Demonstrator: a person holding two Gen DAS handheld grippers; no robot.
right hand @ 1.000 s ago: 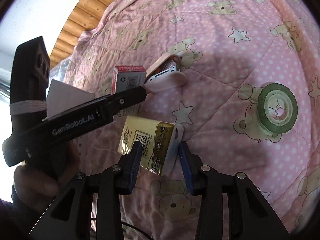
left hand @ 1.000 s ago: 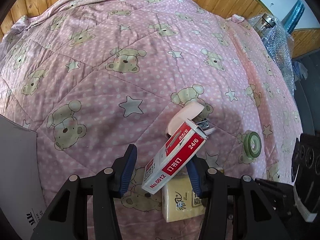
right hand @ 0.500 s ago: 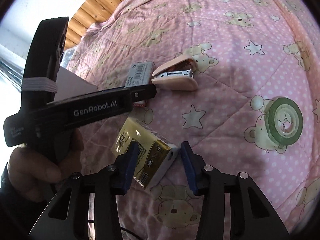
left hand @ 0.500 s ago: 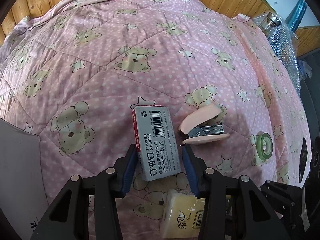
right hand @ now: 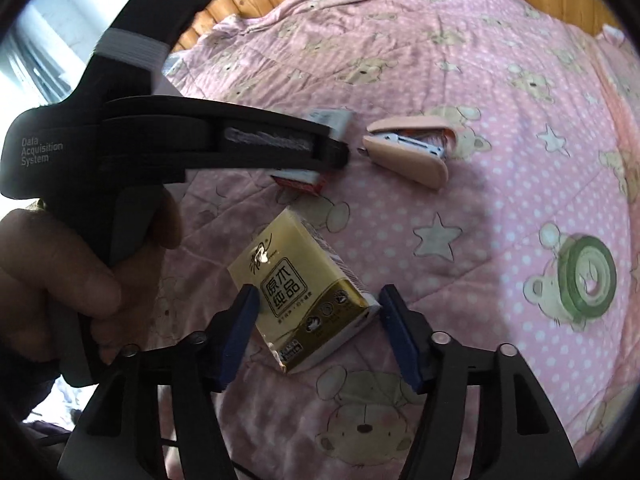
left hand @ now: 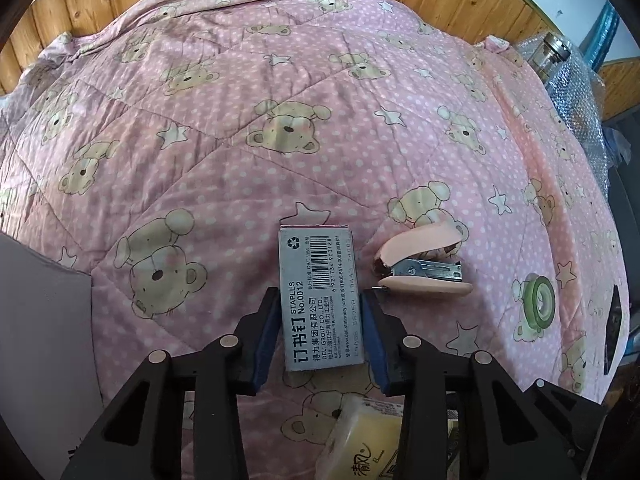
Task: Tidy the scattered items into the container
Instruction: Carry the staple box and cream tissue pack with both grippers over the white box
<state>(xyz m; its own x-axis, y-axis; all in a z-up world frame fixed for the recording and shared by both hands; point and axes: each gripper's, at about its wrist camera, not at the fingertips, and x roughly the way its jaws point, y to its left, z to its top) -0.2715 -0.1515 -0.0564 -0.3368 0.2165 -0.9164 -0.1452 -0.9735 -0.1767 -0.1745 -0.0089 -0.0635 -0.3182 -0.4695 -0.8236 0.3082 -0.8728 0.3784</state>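
Grey staples box sits on the quilt between the left gripper pads, seemingly pinched. Right gripper spread around the tissue pack. Next: close, carry to container.

- The left gripper was matte black plastic, with two angular fingers faced in blue pads.
- Round silver screw heads sat along each black link.
- The right gripper had the same black frame, blue pads and silver screws.
- Seen from the right wrist, the left gripper's body bore white "Data Acquisition System" lettering and a pale band around its upper part.
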